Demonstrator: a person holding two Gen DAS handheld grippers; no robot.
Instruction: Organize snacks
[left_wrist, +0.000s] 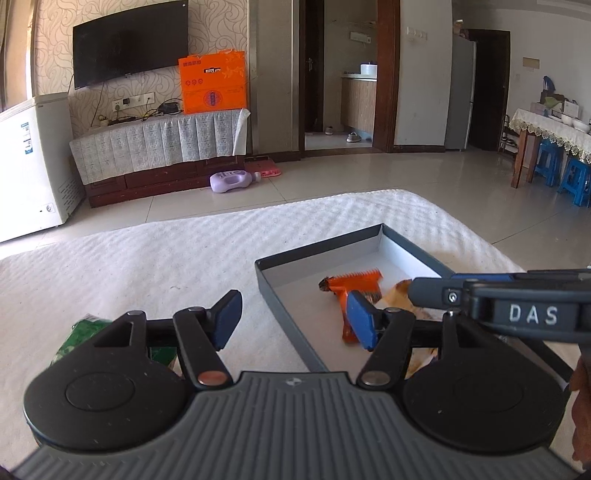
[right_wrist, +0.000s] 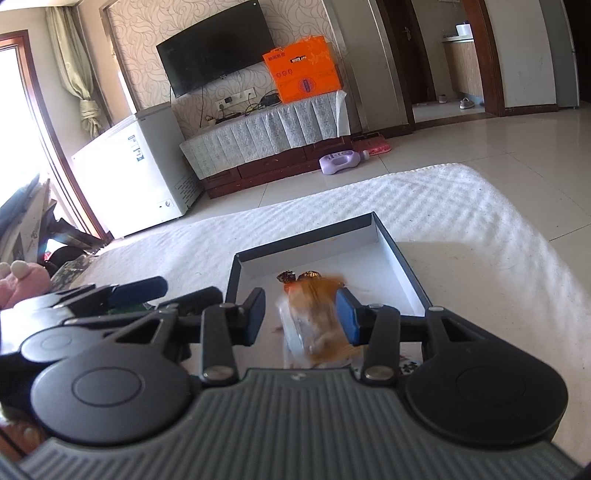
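**A:** White bumpy cloth (left_wrist: 184, 258) covers the whole tabletop in the left wrist view, and a shallow dark-rimmed box (left_wrist: 280, 314) with a pale inside sits on it. An orange snack packet (left_wrist: 347, 295) lies flat inside the box, with a yellowish wrapper (left_wrist: 397, 293) right beside it.

**B:** What's the left gripper (left_wrist: 295, 317) doing?

**A:** Jaws spread, nothing between them, straddling the box's near-left wall. A green packet (left_wrist: 79, 332) lies on the cloth to its left, half hidden behind the gripper body. The other gripper pokes in from the right edge, over the box.

**B:** And the right wrist view?

**A:** Same box (right_wrist: 399, 266), seen from just in front. The right gripper (right_wrist: 301, 317) has a clear wrapper with orange-brown stuff inside, call it the wrapped snack (right_wrist: 310, 317), sitting between its jaws. It's blurry. It looks to touch the blue pad on the right, and there's a gap to the left one, so can't tell if it's really gripped. A dark candy (right_wrist: 295, 276) lies in the box beyond it.

**B:** Background?

**A:** TV (right_wrist: 218, 51) on the wall, orange carton (right_wrist: 306, 74) on the low cabinet.
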